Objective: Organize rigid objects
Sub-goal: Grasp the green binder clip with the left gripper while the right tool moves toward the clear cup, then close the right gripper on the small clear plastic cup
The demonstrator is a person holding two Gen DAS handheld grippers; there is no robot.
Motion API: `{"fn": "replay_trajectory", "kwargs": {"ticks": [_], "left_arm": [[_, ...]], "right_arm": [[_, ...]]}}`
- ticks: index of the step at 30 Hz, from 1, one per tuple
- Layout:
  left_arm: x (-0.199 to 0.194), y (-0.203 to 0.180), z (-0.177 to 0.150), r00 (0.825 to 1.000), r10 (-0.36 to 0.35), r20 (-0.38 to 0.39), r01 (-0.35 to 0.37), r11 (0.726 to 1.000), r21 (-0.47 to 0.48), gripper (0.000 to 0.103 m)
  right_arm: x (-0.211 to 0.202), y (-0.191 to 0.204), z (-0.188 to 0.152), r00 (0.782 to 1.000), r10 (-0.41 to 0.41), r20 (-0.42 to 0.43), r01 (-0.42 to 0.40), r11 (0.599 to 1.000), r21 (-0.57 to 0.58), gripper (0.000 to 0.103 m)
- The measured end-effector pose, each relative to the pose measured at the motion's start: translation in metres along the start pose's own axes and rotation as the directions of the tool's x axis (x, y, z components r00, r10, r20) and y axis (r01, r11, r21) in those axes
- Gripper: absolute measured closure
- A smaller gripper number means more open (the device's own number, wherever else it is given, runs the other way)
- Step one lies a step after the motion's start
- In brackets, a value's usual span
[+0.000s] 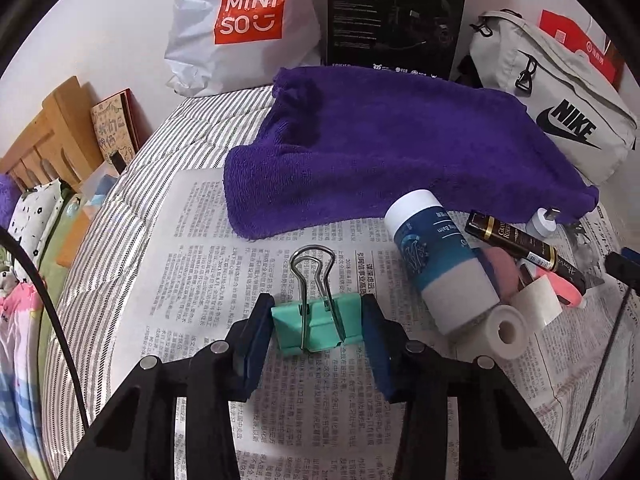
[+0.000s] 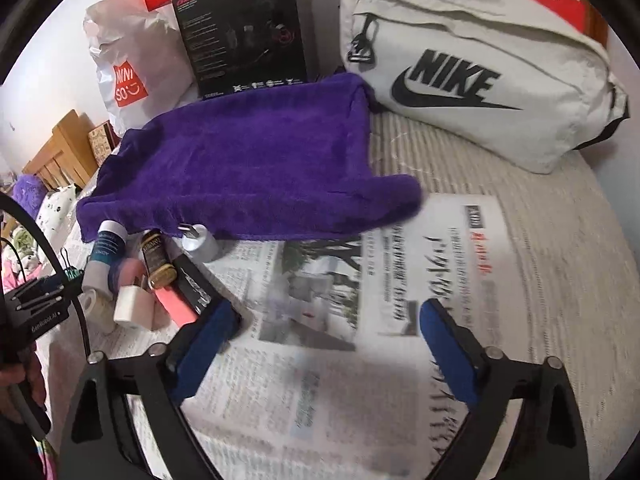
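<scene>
So the left gripper (image 1: 318, 326) is clamping down on the mint-green binder clip (image 1: 316, 326), blue pads pressing on both of its sides, and the clip is sitting on the newspaper (image 1: 192, 264) with its wire handle (image 1: 312, 268) pointing away from the camera toward the purple towel (image 1: 380, 152). The newspaper is lying spread over a striped bedcover (image 1: 132, 184), and the clip is sitting around the middle of the sheet on the left-hand side.

Just to the right of the clip, the rest of the stuff is lying in a little heap on the paper: a white and blue tube (image 1: 436, 264) lying on its side, a roll of white tape (image 1: 508, 330) touching its lower end, a dark pen-shaped thing with gold lettering (image 1: 516, 240), something pink (image 1: 560, 288) under that, and a small white cap-like piece (image 1: 544, 222) right at the towel's edge.

The right gripper (image 2: 324, 338) is hanging over a bare stretch of newspaper with its jaws standing wide apart and nothing between them. That view is pretty blurry though.

Along the far edge of the bed, a white Miniso bag (image 1: 240, 28), a black Hecate box (image 1: 396, 16) and a grey Nike bag (image 2: 472, 76) are leaning against the wall.
</scene>
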State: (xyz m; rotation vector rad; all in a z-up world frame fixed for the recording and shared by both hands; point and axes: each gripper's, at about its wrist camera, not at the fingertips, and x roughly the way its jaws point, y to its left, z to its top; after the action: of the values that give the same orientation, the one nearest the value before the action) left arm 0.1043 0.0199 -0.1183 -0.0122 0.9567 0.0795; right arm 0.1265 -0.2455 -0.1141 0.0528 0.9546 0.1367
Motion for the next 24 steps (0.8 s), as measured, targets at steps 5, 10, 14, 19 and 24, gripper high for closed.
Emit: {"fn": "replay_trajectory", "kwargs": {"ticks": [5, 10, 14, 19, 24], "left_arm": [[0.001, 0.001, 0.001, 1.0, -0.009, -0.003, 0.009, 1.0, 0.011, 0.061], [0.002, 0.003, 0.002, 1.0, -0.021, -0.007, 0.021, 1.0, 0.009, 0.061], [0.003, 0.002, 0.002, 1.0, -0.021, 0.0, 0.021, 1.0, 0.011, 0.061], [0.003, 0.003, 0.002, 1.0, -0.027, 0.001, 0.027, 1.0, 0.005, 0.061], [0.003, 0.004, 0.003, 0.999, -0.033, 0.002, 0.033, 0.999, 0.007, 0.061]], "right_arm": [[0.019, 0.008, 0.005, 1.0, 0.009, -0.021, -0.008, 1.0, 0.027, 0.023], [0.03, 0.018, 0.007, 1.0, -0.015, -0.026, 0.016, 1.0, 0.004, 0.03], [0.031, 0.021, 0.007, 0.999, -0.032, -0.014, 0.032, 0.999, -0.024, 0.044], [0.028, 0.018, 0.006, 0.999, -0.037, -0.012, 0.036, 0.999, -0.041, 0.065], [0.024, 0.01, 0.003, 1.0, -0.019, -0.018, 0.018, 0.999, -0.037, 0.076]]}}
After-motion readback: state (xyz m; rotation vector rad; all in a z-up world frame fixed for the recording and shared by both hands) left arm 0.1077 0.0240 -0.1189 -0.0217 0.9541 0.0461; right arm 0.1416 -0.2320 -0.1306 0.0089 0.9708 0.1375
